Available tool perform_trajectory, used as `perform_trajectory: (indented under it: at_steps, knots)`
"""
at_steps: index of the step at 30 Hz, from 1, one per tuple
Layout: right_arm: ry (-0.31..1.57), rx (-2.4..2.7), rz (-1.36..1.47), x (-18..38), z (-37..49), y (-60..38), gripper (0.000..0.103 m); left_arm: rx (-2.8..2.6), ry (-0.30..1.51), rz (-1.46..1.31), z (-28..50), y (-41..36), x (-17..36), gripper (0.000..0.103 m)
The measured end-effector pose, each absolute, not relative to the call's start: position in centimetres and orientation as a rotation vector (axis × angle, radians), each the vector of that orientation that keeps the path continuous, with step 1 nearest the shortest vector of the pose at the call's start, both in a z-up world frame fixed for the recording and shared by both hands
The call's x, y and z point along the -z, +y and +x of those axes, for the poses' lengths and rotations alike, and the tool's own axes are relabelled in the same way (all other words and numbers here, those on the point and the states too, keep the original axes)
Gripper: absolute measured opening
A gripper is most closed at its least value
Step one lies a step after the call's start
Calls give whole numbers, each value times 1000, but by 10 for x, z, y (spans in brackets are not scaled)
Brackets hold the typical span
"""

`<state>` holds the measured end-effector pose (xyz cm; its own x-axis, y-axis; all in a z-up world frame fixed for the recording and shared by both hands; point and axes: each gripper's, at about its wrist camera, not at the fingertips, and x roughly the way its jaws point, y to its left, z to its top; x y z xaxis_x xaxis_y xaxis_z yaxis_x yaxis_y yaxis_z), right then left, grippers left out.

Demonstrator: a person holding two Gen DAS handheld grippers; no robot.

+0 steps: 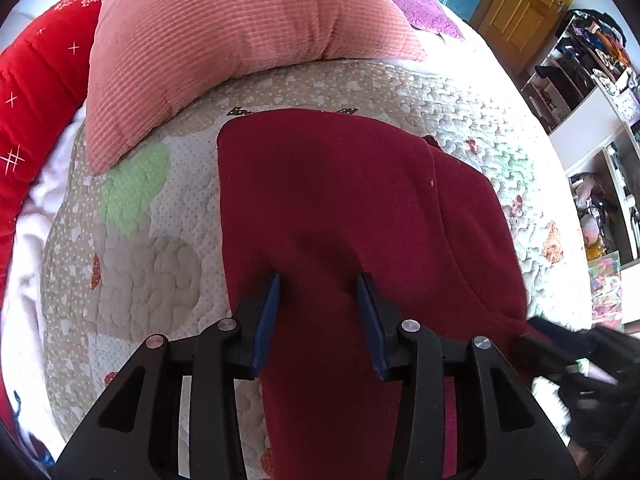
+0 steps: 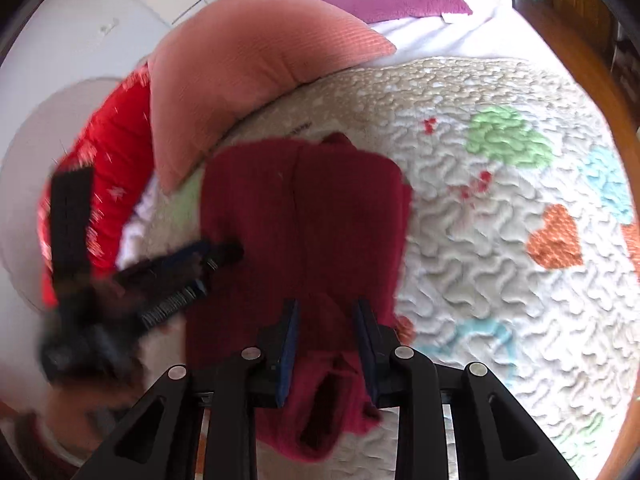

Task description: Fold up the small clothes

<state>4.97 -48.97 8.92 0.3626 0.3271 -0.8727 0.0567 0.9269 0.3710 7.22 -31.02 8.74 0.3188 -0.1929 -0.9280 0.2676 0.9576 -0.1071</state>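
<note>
A salmon ribbed pillow (image 1: 224, 40) sits ahead-left of the left tool (image 1: 319, 280), whose fingers gape wide over the dark red fleece garment (image 1: 340, 200) on the quilted bed (image 1: 460, 96). The right tool (image 2: 326, 308) also hangs wide over its hem.

One maroon garment (image 1: 340, 208), two grippers — left gripper (image 1: 319, 284), right gripper (image 2: 326, 308) — three pillows.

Dark red fleece garment (image 1: 328, 208) lies on the quilted bedspread (image 1: 160, 272), just below the pink pillow (image 1: 224, 40). Folded lengthwise: one layer overlaps another along a long seam. Near end rumpled, opening visible in right wrist view.
</note>
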Motion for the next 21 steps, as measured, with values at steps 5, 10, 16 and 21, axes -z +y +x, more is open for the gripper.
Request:
perform_trajectory:
  at_steps: [5, 10, 16, 21]
  knots:
    - [1263, -139, 366, -45, 48, -493, 28, 315, 1202, 101, 69, -315, -87, 40]
    - [1211, -165, 443, -68, 42, -510, 36, 406, 1217, -89, 63, -285, -99, 44]
    - [1104, -169, 592, -67, 45, -548, 77, 475, 1228, -308, 51, -248, -93, 69]
    - [1160, -262, 711, -24, 67, -543, 77, 534, 1318, -335, 55, -261, -59, 69]
